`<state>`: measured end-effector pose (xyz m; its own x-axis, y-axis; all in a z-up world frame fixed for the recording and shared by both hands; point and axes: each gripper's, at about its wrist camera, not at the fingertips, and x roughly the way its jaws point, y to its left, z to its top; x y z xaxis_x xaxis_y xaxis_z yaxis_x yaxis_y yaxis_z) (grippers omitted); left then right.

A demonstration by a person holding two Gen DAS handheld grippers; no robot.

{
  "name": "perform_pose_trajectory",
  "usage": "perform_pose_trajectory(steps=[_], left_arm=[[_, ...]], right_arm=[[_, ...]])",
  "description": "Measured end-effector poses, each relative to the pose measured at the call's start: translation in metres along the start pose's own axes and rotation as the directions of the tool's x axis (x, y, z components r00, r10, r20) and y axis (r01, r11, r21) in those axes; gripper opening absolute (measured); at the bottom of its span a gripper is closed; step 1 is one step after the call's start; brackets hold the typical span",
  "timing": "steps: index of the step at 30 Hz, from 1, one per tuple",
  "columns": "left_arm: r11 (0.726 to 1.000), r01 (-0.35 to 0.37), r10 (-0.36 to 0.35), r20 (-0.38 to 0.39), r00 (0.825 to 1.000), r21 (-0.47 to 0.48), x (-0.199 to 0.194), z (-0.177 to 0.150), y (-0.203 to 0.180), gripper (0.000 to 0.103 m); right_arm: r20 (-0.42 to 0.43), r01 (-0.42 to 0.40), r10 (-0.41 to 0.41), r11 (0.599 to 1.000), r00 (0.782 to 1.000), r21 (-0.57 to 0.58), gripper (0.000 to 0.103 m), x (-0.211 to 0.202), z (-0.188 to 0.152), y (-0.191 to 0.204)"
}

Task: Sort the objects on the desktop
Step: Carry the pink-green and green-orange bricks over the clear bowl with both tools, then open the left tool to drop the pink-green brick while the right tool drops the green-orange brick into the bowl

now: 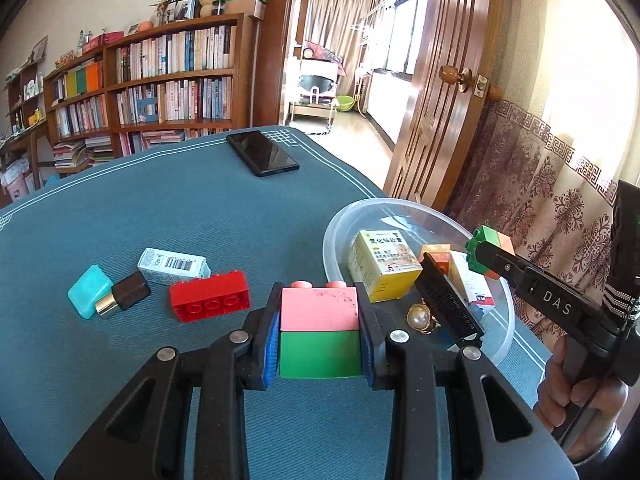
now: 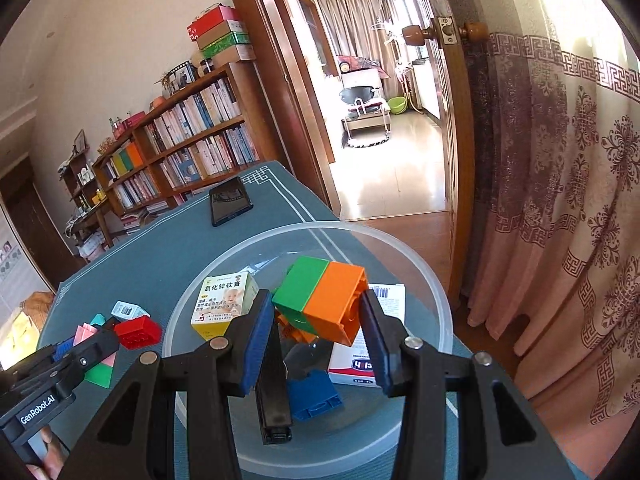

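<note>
The green-and-orange brick [image 2: 320, 300] is sitting skewed in my right tongs [image 2: 316, 336] over the clear bowl [image 2: 432, 280]; it's risking slipping, while my left tongs [image 1: 320, 336] are clamping the pink-and-green brick [image 1: 319, 330].

Pink/green block [image 1: 319, 330], red brick [image 1: 210, 302], teal cloth w/ white border [image 1: 160, 208].

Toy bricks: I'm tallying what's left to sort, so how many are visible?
5: pink-green brick in the left gripper, green-orange brick in the right gripper, red brick on the table, blue brick and orange brick in the bowl. More may be hidden.
</note>
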<state>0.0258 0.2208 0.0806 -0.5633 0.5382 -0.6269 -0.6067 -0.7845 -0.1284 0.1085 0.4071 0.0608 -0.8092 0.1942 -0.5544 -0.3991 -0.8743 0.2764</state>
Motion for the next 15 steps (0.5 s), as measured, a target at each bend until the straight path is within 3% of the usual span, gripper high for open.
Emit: perform_pose_trajectory(steps=[15], left_arm=[[0.992, 0.107, -0.104, -0.038, 0.994, 0.066, 0.031, 0.004, -0.047, 0.034]], right_arm=[[0.009, 0.009, -0.009, 1.000, 1.000, 0.029, 0.049, 0.000, 0.008, -0.009]])
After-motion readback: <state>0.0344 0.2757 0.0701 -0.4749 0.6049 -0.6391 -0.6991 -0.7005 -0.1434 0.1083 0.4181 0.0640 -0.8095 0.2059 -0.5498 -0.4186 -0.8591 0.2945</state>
